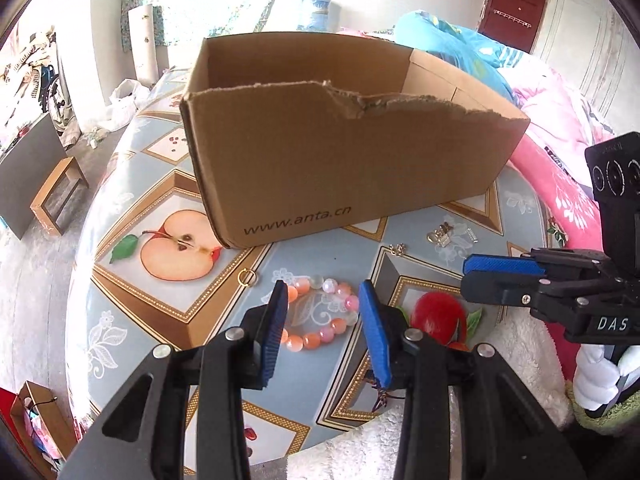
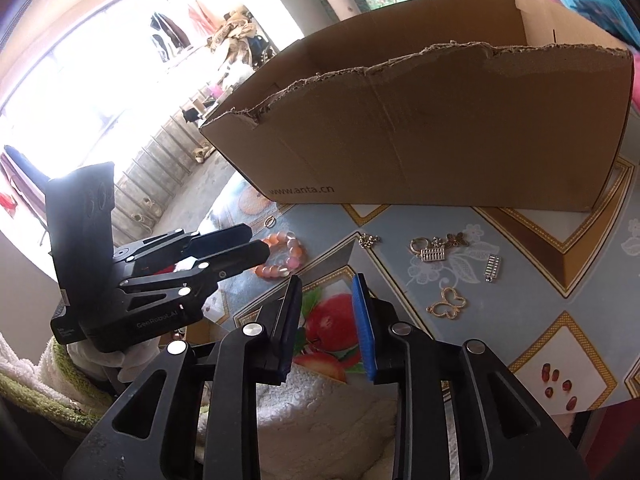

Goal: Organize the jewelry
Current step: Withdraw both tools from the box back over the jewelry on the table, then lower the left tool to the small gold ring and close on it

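A small gold ring (image 1: 247,277) lies on the desk (image 1: 132,312) at the left, just before the torn-rimmed cardboard box (image 1: 340,160), whose inside is hidden. Right of it, the pink and orange bead bracelet (image 1: 320,312) lies flat between the left gripper (image 1: 323,300) fingers, which stand part open, pressing nothing. Farther right lie silver charms (image 2: 436,250), an abacus charm (image 2: 492,267) and a gold butterfly pendant (image 2: 448,303). The right gripper (image 2: 326,300) is part open, empty, over a printed apple.
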A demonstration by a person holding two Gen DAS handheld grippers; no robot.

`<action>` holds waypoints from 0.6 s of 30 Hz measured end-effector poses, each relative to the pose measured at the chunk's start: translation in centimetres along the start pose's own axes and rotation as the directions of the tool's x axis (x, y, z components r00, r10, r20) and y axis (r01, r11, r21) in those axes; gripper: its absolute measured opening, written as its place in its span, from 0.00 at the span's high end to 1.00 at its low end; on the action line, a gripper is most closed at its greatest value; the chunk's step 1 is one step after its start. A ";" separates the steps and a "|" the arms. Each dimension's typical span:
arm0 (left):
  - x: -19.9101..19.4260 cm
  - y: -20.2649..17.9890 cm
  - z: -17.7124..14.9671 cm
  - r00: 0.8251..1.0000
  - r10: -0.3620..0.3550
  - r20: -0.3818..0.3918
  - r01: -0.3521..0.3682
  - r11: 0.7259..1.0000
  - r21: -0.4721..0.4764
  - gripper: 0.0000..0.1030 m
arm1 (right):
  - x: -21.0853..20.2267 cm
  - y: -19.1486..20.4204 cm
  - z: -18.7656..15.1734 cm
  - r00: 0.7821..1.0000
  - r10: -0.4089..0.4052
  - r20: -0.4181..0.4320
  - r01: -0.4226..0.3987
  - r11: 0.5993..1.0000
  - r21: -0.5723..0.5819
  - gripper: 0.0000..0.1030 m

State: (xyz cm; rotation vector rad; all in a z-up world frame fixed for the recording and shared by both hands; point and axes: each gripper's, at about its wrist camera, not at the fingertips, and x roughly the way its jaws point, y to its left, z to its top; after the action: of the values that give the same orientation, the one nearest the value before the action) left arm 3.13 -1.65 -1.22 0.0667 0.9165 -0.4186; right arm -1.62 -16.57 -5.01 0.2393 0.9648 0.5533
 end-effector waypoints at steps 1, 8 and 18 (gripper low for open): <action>-0.2 0.2 0.1 1.000 0.008 0.006 -0.008 1.000 -0.003 0.65 | -0.1 0.1 0.0 1.000 -0.004 0.003 0.004 1.000 -0.003 0.74; -0.1 1.4 0.5 0.995 0.094 0.017 -0.094 0.995 -0.029 0.65 | -0.6 0.3 -0.1 1.000 -0.026 0.010 0.027 0.999 -0.028 0.74; 1.1 3.2 0.7 0.990 0.138 -0.009 -0.138 0.990 0.011 0.72 | 0.1 0.1 0.0 1.000 -0.029 -0.012 0.028 0.998 -0.057 0.74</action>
State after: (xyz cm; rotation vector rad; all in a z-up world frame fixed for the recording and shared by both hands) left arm 5.46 0.78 -2.09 0.1406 0.9133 -0.2951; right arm -1.63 -16.40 -5.04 0.1714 0.9621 0.5556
